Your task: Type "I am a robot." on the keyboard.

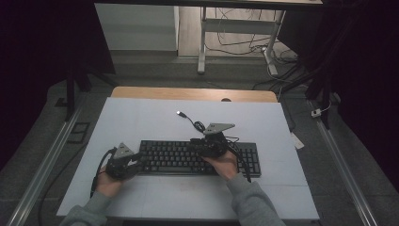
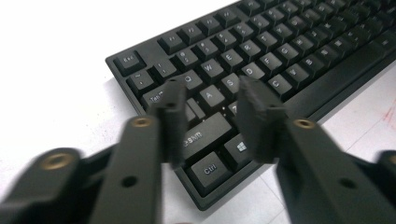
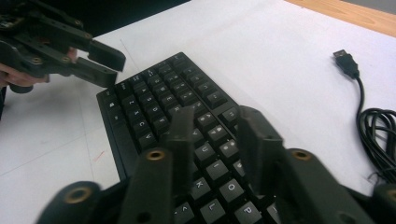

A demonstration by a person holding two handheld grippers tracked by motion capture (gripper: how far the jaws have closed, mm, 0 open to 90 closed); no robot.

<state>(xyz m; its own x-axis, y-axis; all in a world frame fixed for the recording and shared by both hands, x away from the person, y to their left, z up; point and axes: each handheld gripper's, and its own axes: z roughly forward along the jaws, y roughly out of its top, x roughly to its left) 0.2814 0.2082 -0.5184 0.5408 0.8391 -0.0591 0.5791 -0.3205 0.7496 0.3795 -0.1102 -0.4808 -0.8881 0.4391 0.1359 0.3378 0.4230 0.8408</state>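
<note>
A lab-like recording room: dark curtains (image 1: 42, 56), floor rails (image 1: 44, 162), desk legs (image 1: 202, 42) amid loose cables (image 1: 244, 44).

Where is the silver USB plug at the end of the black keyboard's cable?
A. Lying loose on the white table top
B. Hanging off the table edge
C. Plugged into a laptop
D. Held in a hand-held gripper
A: the silver USB plug lies free on the white table top, beyond the black keyboard.

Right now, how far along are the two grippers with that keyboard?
Done: the keyboard lies flat on the table, its USB plug lying loose. In hand: the left gripper hovers over its left end and the right gripper over the middle keys, jaws apart, gripping nothing. Left: any actual grasp or move.
</note>
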